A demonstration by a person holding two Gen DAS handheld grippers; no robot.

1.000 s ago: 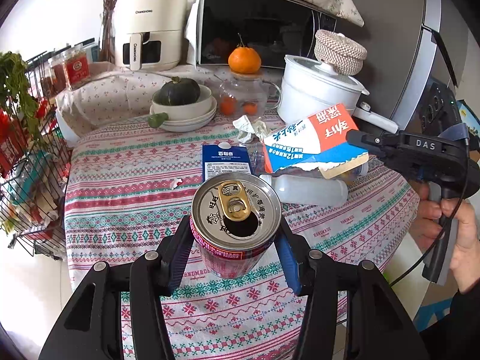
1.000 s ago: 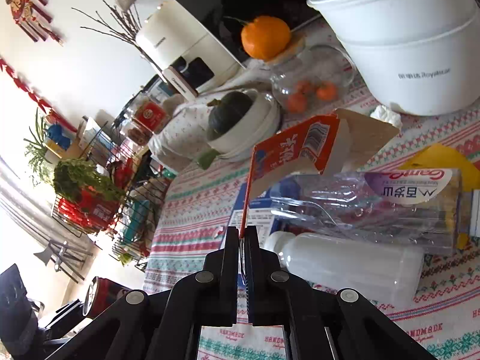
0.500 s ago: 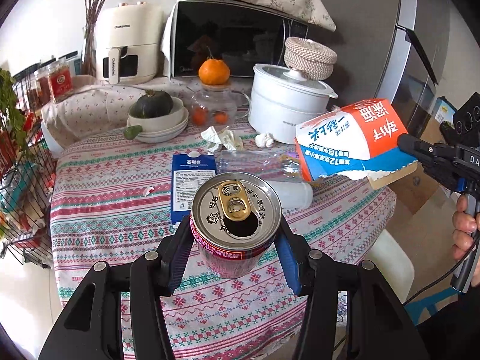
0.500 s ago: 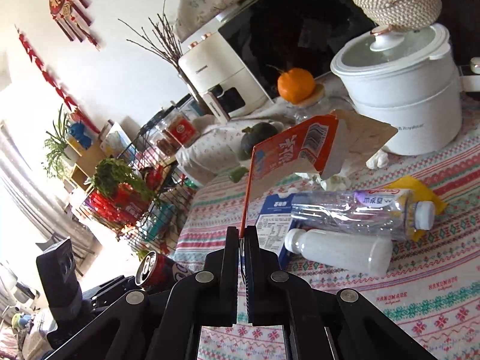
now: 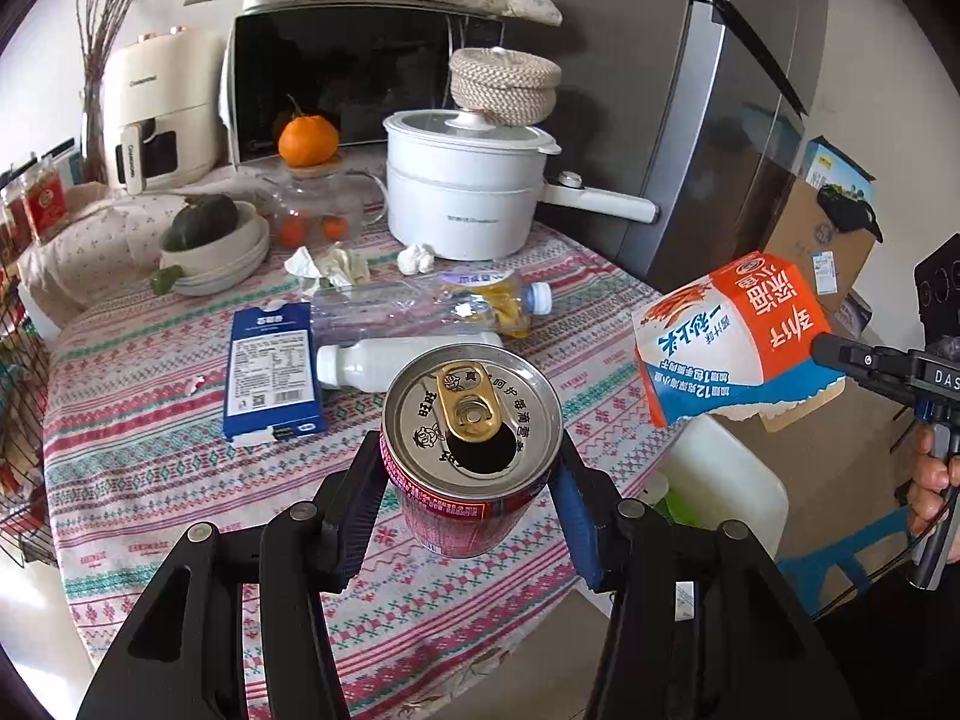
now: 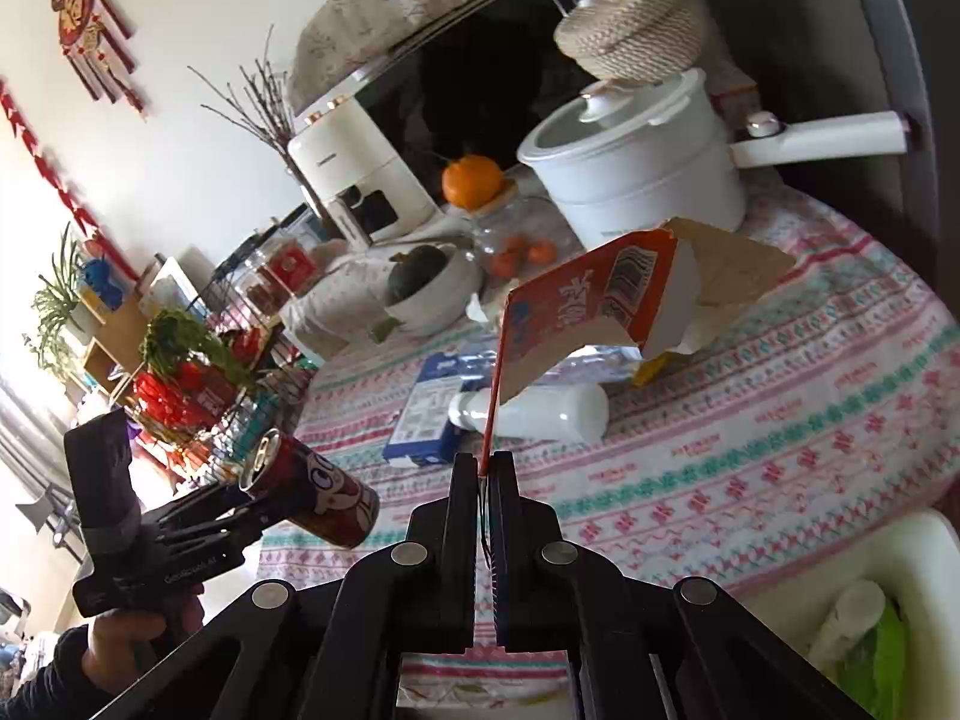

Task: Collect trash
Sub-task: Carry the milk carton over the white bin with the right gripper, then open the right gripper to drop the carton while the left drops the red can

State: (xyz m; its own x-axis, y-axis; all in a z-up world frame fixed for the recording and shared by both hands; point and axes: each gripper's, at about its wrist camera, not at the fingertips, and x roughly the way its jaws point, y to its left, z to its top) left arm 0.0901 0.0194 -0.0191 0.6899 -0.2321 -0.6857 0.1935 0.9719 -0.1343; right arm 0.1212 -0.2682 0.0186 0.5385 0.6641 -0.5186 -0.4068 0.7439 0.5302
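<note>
Left gripper [image 5: 471, 474] clamps one red can [image 5: 471, 450], open top up: tilting risks drips. Right gripper [image 6: 483, 471], jaws nearly closed, pinches one torn carton [image 6: 600, 300] by a thin edge; it may tear free. Ahead lie two bottles [image 5: 408, 360] and one blue carton [image 5: 273, 372]. The white bin [image 6: 840, 588] sits lower right.

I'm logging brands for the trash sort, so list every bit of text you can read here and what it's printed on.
"DAS": on the right gripper body, cut off by the frame edge.
"HANDMADE": woven into the tablecloth.
"12": on the orange, white and blue carton; its Chinese characters sit upside down.
Red can lid: Chinese characters, not legible to me.
Blue carton panel, white pot and air fryer logos: too small.
</note>
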